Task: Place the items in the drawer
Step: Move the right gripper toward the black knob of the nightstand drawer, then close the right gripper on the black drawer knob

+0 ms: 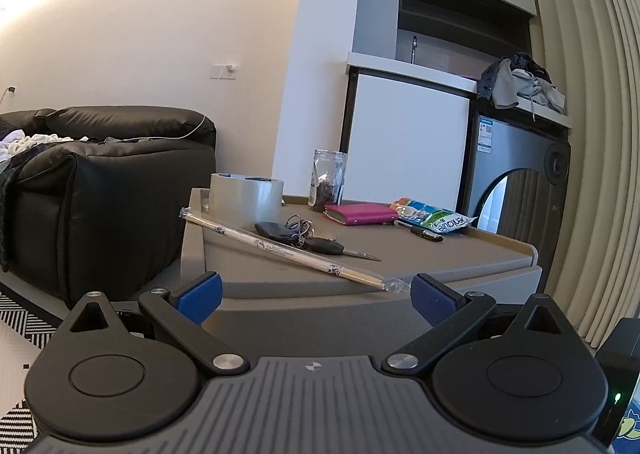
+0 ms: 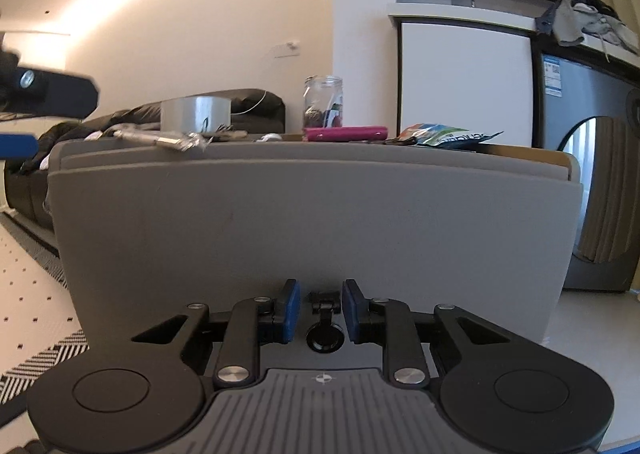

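- Standing low in front of both cameras was a grey cabinet with a raised rim round its tabletop; its broad front panel, judged to be the drawer, looked shut, so nothing seemed put away yet and the whole task was left.
- Beside it on the left sat a black sofa, near the cabinet's side; a washer stood at the right, leaving open floor in front for pulling the drawer out.
- A tape roll and a jar stood upright toward the tabletop's back.
- A pink wallet and a snack packet lay flat near the back right, with a pen just in front of them.
- Keys lay mid-tabletop, touching the wrapped chopsticks, whose near end overhung the front edge.
- The left claw was spread wide and empty, level with the tabletop's front edge, its right pad just beside the chopsticks' overhanging tip.
- The right claw sat low against the drawer front, jaws narrowed but apart, flanking a small black part that I could not identify; it gripped nothing that I could see.
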`<state>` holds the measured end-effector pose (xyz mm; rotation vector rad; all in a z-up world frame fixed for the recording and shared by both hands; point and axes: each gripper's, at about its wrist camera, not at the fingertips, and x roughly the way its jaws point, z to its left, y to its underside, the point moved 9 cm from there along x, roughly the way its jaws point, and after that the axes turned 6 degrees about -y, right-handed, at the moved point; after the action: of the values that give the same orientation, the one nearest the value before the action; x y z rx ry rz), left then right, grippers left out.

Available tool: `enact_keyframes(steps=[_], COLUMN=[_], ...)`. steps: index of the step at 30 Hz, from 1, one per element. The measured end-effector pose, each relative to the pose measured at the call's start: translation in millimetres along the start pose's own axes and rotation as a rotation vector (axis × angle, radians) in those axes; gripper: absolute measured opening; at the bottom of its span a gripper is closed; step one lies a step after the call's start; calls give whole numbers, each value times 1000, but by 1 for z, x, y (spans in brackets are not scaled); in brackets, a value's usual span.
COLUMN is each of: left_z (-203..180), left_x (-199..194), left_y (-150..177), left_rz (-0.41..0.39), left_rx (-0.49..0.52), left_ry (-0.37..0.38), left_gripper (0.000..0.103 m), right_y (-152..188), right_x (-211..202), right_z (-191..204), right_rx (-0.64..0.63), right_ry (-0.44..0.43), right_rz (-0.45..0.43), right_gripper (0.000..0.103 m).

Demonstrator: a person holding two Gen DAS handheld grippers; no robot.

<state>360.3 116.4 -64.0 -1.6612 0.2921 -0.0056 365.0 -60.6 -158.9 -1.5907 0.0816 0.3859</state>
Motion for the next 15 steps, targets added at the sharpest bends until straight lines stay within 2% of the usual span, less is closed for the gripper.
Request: enact_keyframes(steps=[3,7,15], left_z=[-2,-5,-7], left_x=[0,0,-3], left_y=[-2,-3,-7], left_rz=[-5,-8,-17], left_rx=[2,7,14], left_ry=[3,1,-5], left_gripper=[103,103,103], right_y=[5,8,10], right_x=[4,3,-3], right_z=[0,1,-4], right_rx=[-4,-9,21], right_ry=[1,6,-23], right_rz=[12,7,10], right_gripper=[26,18,17])
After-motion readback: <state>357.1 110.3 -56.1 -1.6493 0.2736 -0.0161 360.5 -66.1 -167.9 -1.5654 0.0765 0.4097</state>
